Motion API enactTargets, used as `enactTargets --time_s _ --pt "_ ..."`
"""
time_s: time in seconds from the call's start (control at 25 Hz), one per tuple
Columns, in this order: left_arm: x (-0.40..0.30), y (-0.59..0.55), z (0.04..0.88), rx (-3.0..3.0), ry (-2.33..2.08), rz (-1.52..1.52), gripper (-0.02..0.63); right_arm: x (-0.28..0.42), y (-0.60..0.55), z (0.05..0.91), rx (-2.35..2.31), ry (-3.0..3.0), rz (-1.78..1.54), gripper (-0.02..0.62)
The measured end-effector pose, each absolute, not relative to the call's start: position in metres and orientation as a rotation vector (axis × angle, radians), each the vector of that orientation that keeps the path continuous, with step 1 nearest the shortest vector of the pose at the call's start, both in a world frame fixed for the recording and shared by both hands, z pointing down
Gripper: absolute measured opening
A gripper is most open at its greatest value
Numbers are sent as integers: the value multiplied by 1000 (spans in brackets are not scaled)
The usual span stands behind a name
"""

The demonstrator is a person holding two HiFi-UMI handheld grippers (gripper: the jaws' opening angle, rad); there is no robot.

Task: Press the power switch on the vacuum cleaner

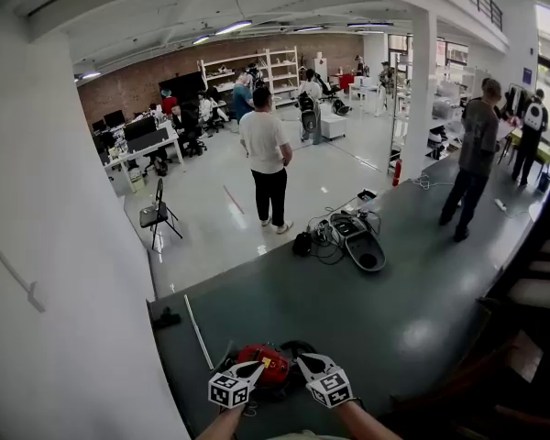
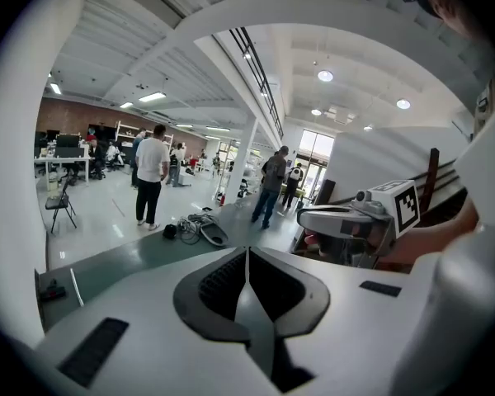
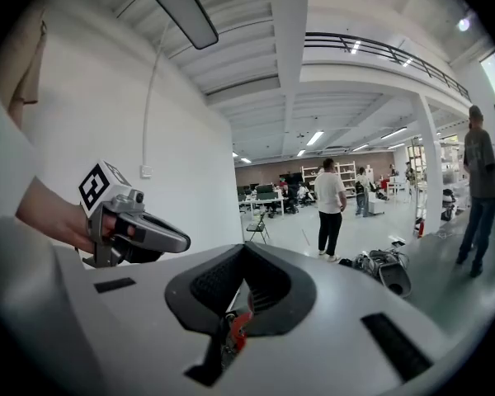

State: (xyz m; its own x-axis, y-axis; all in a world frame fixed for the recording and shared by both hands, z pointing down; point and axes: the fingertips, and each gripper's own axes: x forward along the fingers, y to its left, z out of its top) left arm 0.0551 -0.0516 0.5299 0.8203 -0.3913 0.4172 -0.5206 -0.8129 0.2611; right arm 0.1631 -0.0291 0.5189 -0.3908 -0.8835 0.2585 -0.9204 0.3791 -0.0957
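Note:
A red and black vacuum cleaner (image 1: 270, 363) sits on the dark green floor at the bottom of the head view. Both grippers hover just above it, close to my body. The left gripper (image 1: 256, 368) is over its left side and the right gripper (image 1: 304, 363) over its right side. In the left gripper view the left gripper (image 2: 247, 252) has its jaws closed together with nothing between them. The right gripper (image 3: 246, 252) is also shut and empty in its own view. A sliver of the red vacuum (image 3: 240, 324) shows below its jaws. No switch is visible.
A white wall (image 1: 64, 246) rises close on the left. A black device with tangled cables (image 1: 357, 241) lies further out on the floor, near two standing people (image 1: 266, 154) (image 1: 472, 159). A folding chair (image 1: 156, 216) stands at left, stairs (image 1: 541, 282) at right.

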Motion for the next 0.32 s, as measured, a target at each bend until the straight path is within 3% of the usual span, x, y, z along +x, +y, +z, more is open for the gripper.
enactTargets --time_s 0.32 --pt "88 -25 545 2631 -652 488 8 175 -3 515 1594 -2540 343 9"
